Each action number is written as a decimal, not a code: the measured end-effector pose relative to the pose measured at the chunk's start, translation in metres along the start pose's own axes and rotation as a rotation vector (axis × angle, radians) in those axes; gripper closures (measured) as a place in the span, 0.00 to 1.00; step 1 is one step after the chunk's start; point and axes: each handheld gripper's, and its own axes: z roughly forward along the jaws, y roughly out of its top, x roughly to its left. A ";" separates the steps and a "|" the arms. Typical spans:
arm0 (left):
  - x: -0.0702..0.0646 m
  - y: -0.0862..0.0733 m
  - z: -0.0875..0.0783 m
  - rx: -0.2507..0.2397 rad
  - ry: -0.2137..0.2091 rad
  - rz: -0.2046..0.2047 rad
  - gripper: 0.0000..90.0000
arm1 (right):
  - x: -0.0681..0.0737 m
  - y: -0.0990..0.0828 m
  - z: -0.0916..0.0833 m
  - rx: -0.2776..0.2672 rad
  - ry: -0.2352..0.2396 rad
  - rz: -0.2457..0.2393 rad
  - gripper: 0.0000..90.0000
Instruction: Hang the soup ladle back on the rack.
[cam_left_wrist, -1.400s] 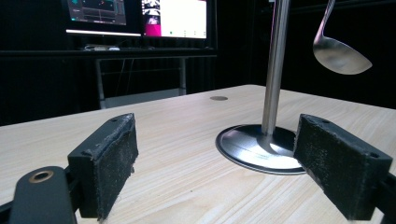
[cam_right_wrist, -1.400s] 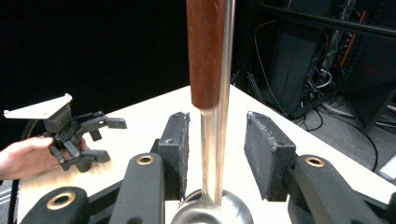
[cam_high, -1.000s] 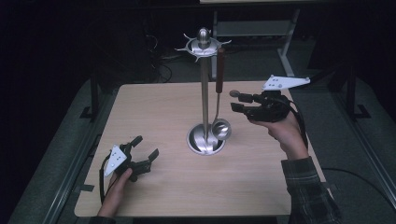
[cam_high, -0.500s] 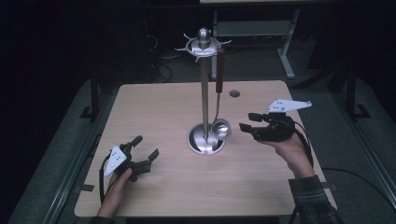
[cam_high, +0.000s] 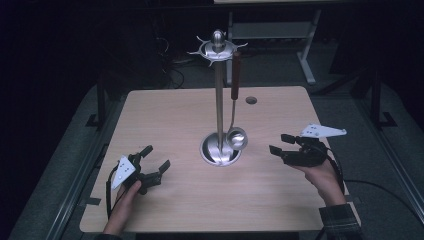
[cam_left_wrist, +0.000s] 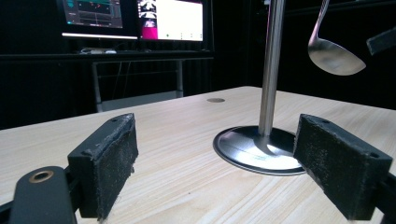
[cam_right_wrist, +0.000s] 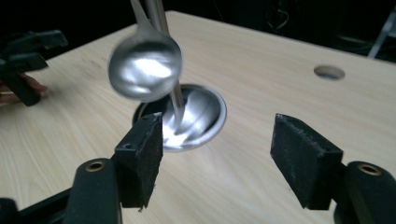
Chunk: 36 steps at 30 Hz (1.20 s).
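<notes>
Ladle (cam_high: 236, 137) hangs from the metal stand (cam_high: 219, 100) at the middle of the table (cam_high: 165, 115), free between both grippers, the right gripper (cam_high: 278, 144) with jaws just opened wide and empty near it, the left gripper (cam_high: 154, 159) also spread, farther away.

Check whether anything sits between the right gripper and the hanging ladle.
Nothing visible does. The right gripper stands with open, empty jaws to one side of the ladle, with bare table between them.
</notes>
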 end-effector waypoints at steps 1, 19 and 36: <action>0.000 0.000 0.000 -0.001 0.000 -0.004 0.15 | -0.002 -0.007 0.002 0.033 -0.010 -0.007 0.34; -0.001 0.000 0.000 -0.004 -0.002 -0.008 0.15 | -0.007 -0.050 0.003 0.148 -0.079 0.046 0.15; -0.002 0.000 -0.002 0.000 0.000 -0.006 0.15 | -0.011 -0.091 -0.006 0.146 -0.123 0.063 0.10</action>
